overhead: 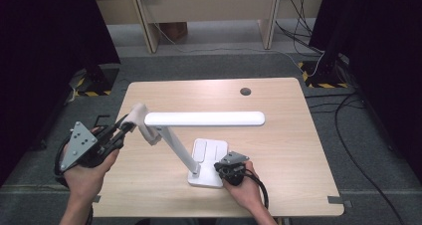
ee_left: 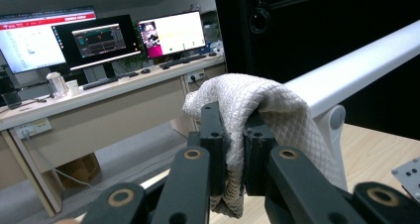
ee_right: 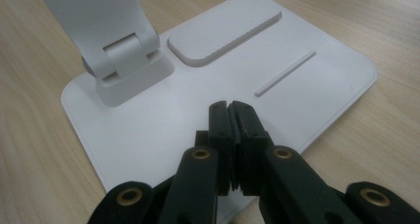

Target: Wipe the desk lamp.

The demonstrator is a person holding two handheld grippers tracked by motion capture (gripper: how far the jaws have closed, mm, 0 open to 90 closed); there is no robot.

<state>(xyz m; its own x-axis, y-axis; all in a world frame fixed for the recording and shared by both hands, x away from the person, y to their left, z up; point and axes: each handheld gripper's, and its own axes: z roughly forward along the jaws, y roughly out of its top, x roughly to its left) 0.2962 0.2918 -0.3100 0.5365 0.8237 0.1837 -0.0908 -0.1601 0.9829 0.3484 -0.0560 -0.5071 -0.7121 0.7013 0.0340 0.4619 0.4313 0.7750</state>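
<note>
**Cloth being held against the lamp head, lamp base being pressed down**

A white desk lamp (overhead: 199, 135) is being steadied on the wooden bench (overhead: 278, 150), near its middle. A quilted white cloth (ee_left: 247, 110) is being pinched by the left tongs (ee_left: 233, 135), whose 2 jaws are being pressed onto a fold of it. The cloth is being draped over the end of the lamp's long horizontal head (overhead: 204, 118), at the left side of the bench in the high view, beside the hinge where the head is being carried by the slanted arm (overhead: 176, 148). The right tongs (ee_right: 231, 110) are being kept pressed together with nothing between them, their tips being rested on the flat white base (ee_right: 317, 80) near its front edge, close to the arm's foot hinge (ee_right: 124, 60).
</note>
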